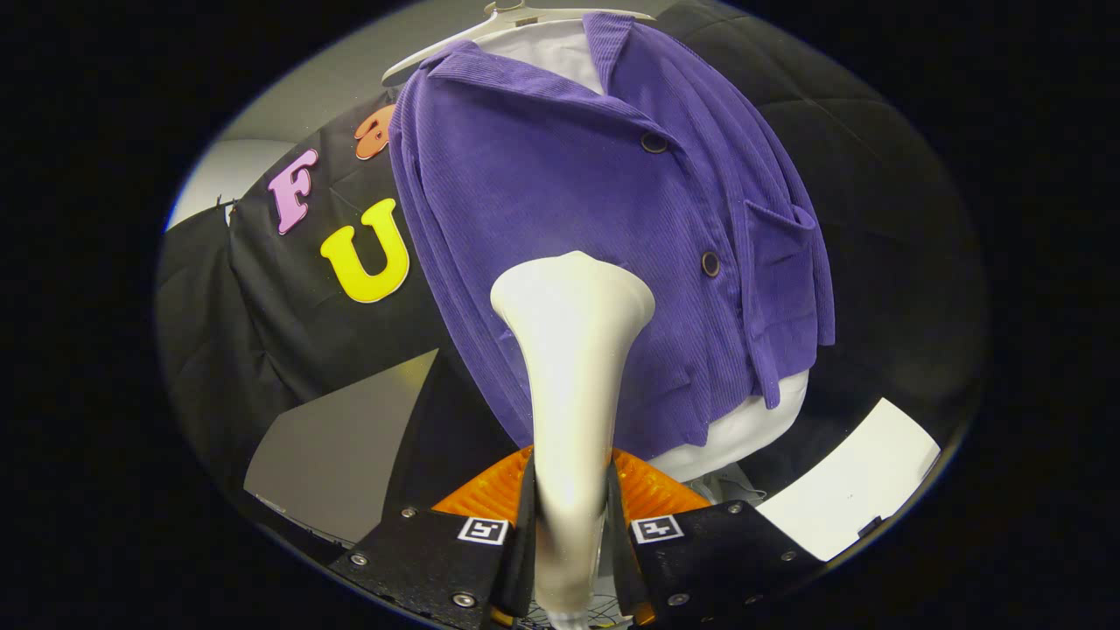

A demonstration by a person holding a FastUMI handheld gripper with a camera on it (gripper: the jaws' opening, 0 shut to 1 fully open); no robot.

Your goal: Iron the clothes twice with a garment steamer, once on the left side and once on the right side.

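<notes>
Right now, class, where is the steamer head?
In the gripper view, the steamer is clamped between the fingers, its head over the purple jacket front, below the buttons.

Demo booth: black cloth wall (pixel 289 332), jacket (pixel 560 175) on hanger (pixel 516 16).

gripper (pixel 570 516): 2 fingers flank a narrow central gap, each a flat wedge-shaped plate that widens toward the camera
finger surface: matte and finely speckled
inner faces: a thin upright strip lines each finger along the gap
markers: 1 small square black-and-white fiducial tag (pixel 483 529) on each finger, set near the inner top corner
screws (pixel 463 599): round silver heads dotted along the plates, about 3 visible per finger
ribbed panels (pixel 486 493): orange, ridged, fanning out behind both fingers
</notes>
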